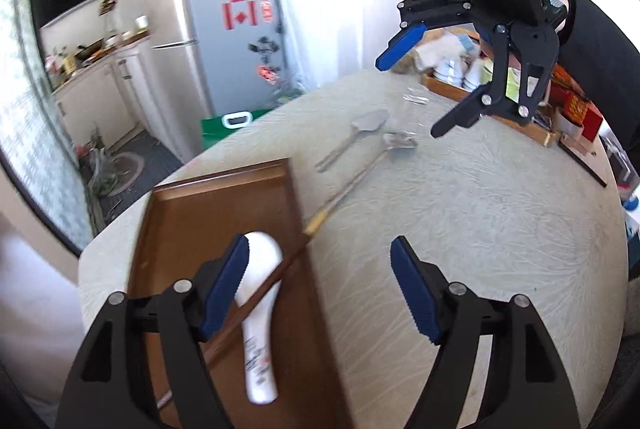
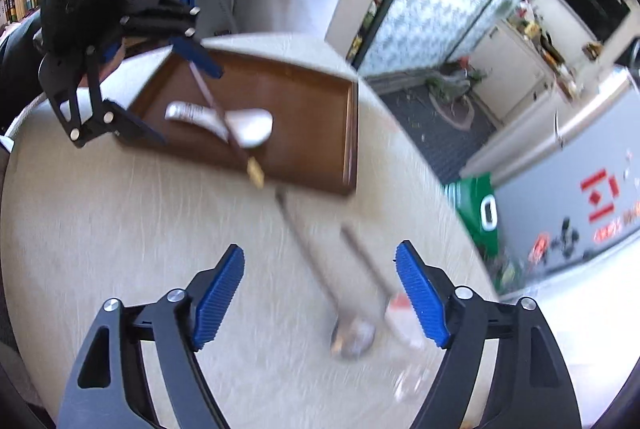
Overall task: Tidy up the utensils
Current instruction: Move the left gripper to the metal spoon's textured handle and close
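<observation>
Left wrist view: I am hovering my left gripper spread over the wooden tray, white spoon inside; long ladle and metal spatula beyond await, right gripper spread empty.

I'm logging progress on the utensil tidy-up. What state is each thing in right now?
Left gripper: open, empty, above the tray's edge.
Right gripper: open, empty, above the metal utensils.
Wooden tray: on the table, holding the white spoon.
White spoon: lying in the tray.
Long-handled ladle: handle across the tray and spoon, bowl on the table.
Metal spatula: flat on the table, outside the tray.
</observation>
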The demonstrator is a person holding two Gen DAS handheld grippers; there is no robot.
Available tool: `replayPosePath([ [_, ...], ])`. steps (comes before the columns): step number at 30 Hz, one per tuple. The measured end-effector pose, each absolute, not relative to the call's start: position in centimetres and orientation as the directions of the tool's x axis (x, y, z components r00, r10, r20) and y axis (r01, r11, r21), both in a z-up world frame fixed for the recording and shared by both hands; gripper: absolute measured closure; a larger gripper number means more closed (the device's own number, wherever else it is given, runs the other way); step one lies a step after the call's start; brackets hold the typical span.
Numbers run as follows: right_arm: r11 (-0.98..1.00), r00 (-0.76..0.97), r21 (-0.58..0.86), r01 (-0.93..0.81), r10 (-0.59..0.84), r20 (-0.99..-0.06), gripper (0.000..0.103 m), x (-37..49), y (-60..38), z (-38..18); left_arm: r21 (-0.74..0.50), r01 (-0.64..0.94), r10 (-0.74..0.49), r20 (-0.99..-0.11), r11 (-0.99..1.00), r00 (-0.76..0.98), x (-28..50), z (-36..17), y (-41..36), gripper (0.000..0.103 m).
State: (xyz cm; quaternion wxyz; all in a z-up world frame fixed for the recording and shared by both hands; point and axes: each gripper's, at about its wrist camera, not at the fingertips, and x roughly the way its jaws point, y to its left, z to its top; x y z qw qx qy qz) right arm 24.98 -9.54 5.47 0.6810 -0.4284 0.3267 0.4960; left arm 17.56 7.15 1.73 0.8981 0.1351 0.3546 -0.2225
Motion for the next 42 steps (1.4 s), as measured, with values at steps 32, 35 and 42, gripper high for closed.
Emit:
replayPosePath([
  [32, 0.096, 0.092, -0.065, -0.993, 0.321, -0.942, 0.064, 31.0, -9.3, -2.7, 0.054, 0.631, -0.256, -0.885, 0.774, 0.389, 29.6, -4.9, -0.9, 0.035],
  [35, 0.096, 0.082, -0.052, -0.994, 0.333, -0.939, 0.067, 31.1, -9.6, -2.8, 0.024, 0.645, -0.286, -0.883, 0.764, 0.372, 29.6, -4.9, -1.0, 0.050],
  [42, 0.086, 0.033, -0.003, -0.996, 0.349, -0.936, 0.086, 31.0, -10.1, -2.9, 0.010, 0.654, -0.304, -0.880, 0.757, 0.365, 28.6, -4.9, -1.2, 0.068],
])
